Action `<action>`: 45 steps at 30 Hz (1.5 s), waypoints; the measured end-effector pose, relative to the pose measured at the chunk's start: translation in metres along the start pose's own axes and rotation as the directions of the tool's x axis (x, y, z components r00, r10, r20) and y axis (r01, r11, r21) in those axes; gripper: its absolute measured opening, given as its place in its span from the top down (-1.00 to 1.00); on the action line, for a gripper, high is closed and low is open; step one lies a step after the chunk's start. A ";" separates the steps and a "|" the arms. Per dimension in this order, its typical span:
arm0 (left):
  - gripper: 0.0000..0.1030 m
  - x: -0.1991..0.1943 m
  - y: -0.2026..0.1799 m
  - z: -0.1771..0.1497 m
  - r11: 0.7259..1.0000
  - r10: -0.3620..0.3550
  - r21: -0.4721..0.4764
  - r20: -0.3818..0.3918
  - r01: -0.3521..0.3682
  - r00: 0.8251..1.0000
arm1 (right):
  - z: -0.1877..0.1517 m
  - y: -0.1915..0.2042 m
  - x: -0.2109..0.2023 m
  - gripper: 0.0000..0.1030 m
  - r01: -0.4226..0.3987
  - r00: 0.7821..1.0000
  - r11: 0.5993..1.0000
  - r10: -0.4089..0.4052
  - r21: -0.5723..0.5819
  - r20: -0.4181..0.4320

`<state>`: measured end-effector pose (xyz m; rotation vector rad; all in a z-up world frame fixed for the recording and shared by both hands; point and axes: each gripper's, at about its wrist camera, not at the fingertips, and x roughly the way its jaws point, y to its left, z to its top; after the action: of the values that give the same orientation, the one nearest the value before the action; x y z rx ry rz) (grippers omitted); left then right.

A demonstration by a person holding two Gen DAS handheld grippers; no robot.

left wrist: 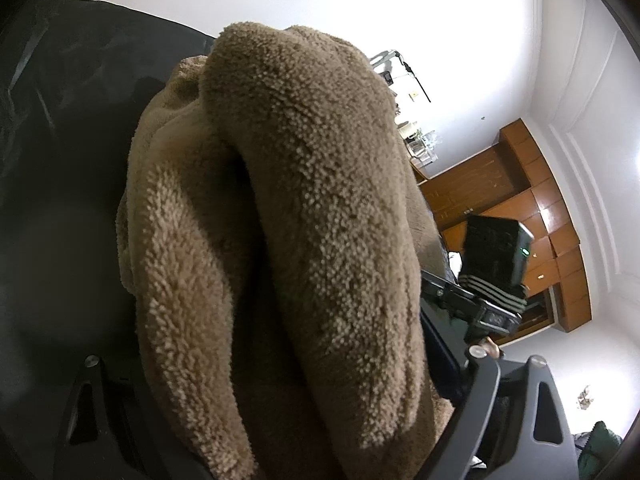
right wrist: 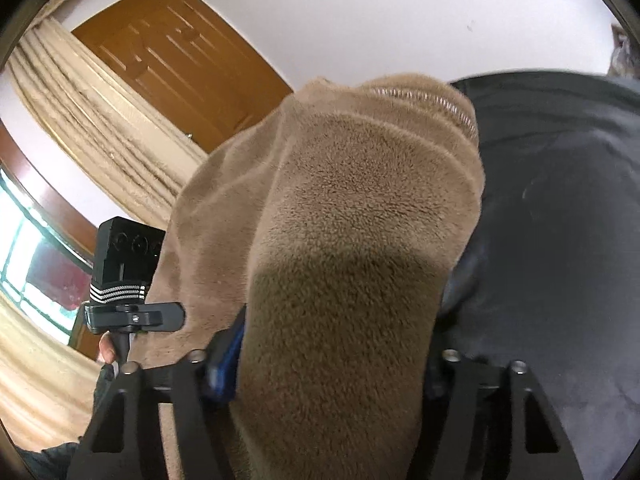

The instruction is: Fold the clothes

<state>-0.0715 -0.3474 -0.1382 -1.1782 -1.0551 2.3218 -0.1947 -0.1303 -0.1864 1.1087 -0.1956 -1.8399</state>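
A brown fleece garment [left wrist: 288,220] fills the middle of the left wrist view, bunched in thick folds that hang over my left gripper [left wrist: 288,432], which is shut on it; its fingertips are hidden by the cloth. In the right wrist view the same brown fleece garment [right wrist: 340,260], with a zipper [right wrist: 436,102] along its top edge, is clamped in my right gripper [right wrist: 336,392]. A blue finger pad [right wrist: 226,360] shows at the left of the cloth. The right gripper also shows in the left wrist view [left wrist: 492,276], and the left one in the right wrist view [right wrist: 128,280].
A dark cloth surface [left wrist: 60,160] lies behind the garment, also in the right wrist view [right wrist: 560,220]. A wooden cabinet [left wrist: 520,208] stands by white walls. A wooden door [right wrist: 172,60], beige curtains [right wrist: 92,112] and a window [right wrist: 24,240] are at the left.
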 end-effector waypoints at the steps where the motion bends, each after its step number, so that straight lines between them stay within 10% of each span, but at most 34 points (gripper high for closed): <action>1: -0.69 -0.001 -0.001 0.000 1.000 0.002 -0.001 0.005 -0.002 1.000 | -0.001 0.004 -0.001 -0.14 0.016 1.000 1.000 -0.016 -0.012 0.012; 17: -0.50 0.028 -0.138 -0.004 0.983 0.041 0.177 -0.005 -0.039 0.999 | -0.023 0.021 -0.097 -0.03 0.188 0.953 0.979 -0.163 -0.077 0.254; 28: -0.50 0.148 -0.267 0.005 0.949 0.024 0.314 -0.139 0.021 0.990 | -0.070 -0.092 -0.286 -0.03 0.301 0.860 0.949 -0.312 0.092 0.403; 34: -0.50 0.218 -0.305 0.011 0.942 0.028 0.331 -0.234 0.052 0.972 | -0.074 -0.122 -0.318 -0.03 0.365 0.810 0.913 -0.409 0.183 0.421; 45: -0.94 0.287 -0.284 -0.003 0.957 0.156 0.286 -0.361 -0.050 0.919 | -0.107 -0.237 -0.335 -0.46 0.284 0.870 0.879 -0.404 0.384 0.283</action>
<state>-0.2528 0.0096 -0.0873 -1.5175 -0.5291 2.1013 -0.2175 0.2927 -0.1752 1.0740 -0.5665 -2.3996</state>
